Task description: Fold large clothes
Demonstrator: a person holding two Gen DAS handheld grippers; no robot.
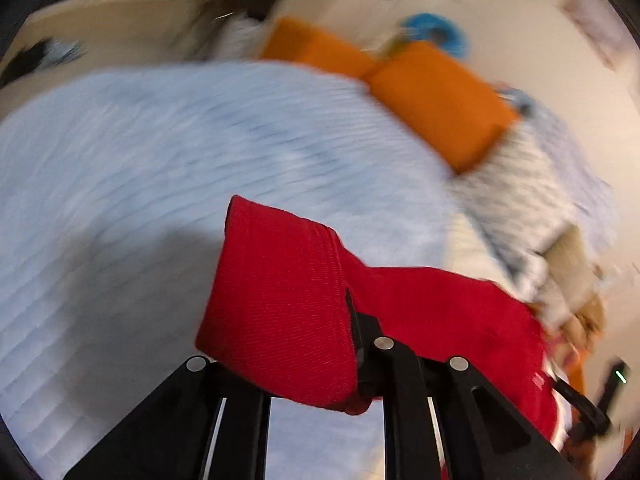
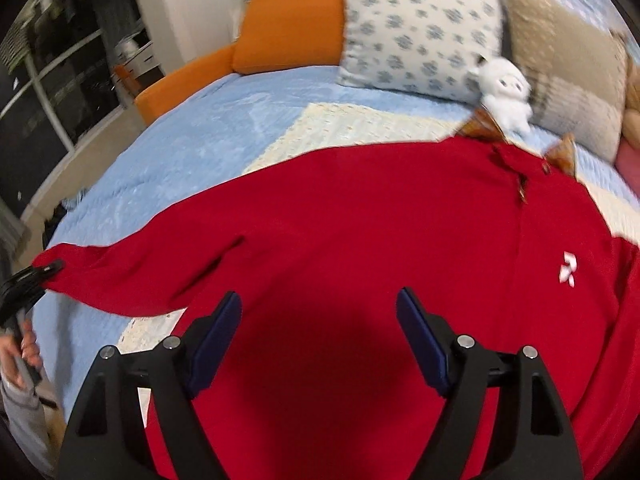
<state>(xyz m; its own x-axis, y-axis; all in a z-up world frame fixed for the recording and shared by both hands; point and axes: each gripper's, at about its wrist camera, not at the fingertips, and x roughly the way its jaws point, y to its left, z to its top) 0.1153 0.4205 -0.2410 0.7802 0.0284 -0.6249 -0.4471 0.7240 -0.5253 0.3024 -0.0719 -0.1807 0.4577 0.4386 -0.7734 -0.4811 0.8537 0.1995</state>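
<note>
A large red long-sleeved shirt (image 2: 360,232) with a small white logo lies spread on the bed, collar toward the pillows. My left gripper (image 1: 356,344) is shut on the cuff of its sleeve (image 1: 280,300) and holds it above the blue bedspread; it also shows in the right wrist view (image 2: 44,272) at the far left, pinching the stretched sleeve end. My right gripper (image 2: 320,320) is open and empty, hovering just over the shirt's lower body, blue pads apart.
The bed has a light blue spread (image 2: 180,140) and a cream blanket (image 2: 352,128). Orange cushions (image 2: 288,36), a patterned pillow (image 2: 420,28), a beige pillow (image 2: 568,68) and a white plush toy (image 2: 504,92) line the far side. Dark shelving (image 2: 60,60) stands left.
</note>
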